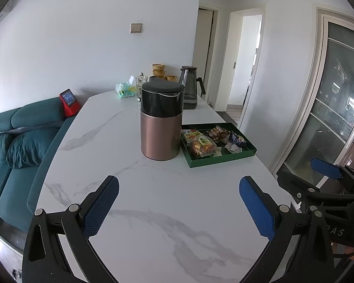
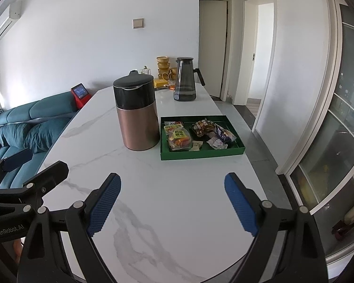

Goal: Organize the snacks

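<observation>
A green tray (image 1: 220, 160) (image 2: 201, 153) lies on the white marble table and holds several wrapped snacks: an orange packet (image 1: 201, 146) (image 2: 179, 139), a brown packet (image 1: 218, 132) (image 2: 203, 125) and a purple one (image 1: 238, 139) (image 2: 224, 134). A copper canister with a black lid (image 1: 161, 120) (image 2: 136, 112) stands just left of the tray. My left gripper (image 1: 179, 208) hangs open over the near part of the table, nothing between its blue pads. My right gripper (image 2: 172, 204) is open too, also well short of the tray.
A dark glass pitcher (image 1: 189, 87) (image 2: 185, 80), stacked gold bowls (image 1: 158, 70) (image 2: 163, 64), a tissue pack (image 1: 125, 89) and a glass jar (image 1: 141, 83) stand at the far end. A teal sofa (image 1: 16, 141) (image 2: 30, 125) runs along the table's left edge. Glass doors stand right.
</observation>
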The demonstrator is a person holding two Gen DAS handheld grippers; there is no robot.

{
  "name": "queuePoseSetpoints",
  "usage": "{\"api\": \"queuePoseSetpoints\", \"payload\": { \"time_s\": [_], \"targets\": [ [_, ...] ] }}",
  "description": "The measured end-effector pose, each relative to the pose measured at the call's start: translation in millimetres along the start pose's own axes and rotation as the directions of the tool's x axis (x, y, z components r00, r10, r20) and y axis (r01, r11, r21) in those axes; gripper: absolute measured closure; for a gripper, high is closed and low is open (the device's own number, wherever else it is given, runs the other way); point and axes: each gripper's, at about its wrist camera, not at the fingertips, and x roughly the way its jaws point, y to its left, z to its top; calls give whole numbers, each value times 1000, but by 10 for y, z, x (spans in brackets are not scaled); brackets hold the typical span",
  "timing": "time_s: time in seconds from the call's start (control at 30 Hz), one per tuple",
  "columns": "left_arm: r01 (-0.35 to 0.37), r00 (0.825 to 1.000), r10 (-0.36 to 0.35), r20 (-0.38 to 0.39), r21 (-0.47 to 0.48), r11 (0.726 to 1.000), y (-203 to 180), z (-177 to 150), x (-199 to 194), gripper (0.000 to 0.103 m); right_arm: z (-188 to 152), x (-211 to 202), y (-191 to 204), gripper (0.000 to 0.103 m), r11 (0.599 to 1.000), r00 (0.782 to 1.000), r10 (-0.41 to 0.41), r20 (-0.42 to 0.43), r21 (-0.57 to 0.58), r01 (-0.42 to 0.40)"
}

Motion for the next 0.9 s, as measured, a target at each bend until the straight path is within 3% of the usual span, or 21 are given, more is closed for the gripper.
{"api": "queuePoseSetpoints", "payload": {
  "time_s": [0.9],
  "targets": [
    [-6, 1000, 6, 7, 26, 1000, -1, 80, -8, 3, 55, 9, -57, 0, 1000, 1000, -12, 2, 1, 12]
  ]
}}
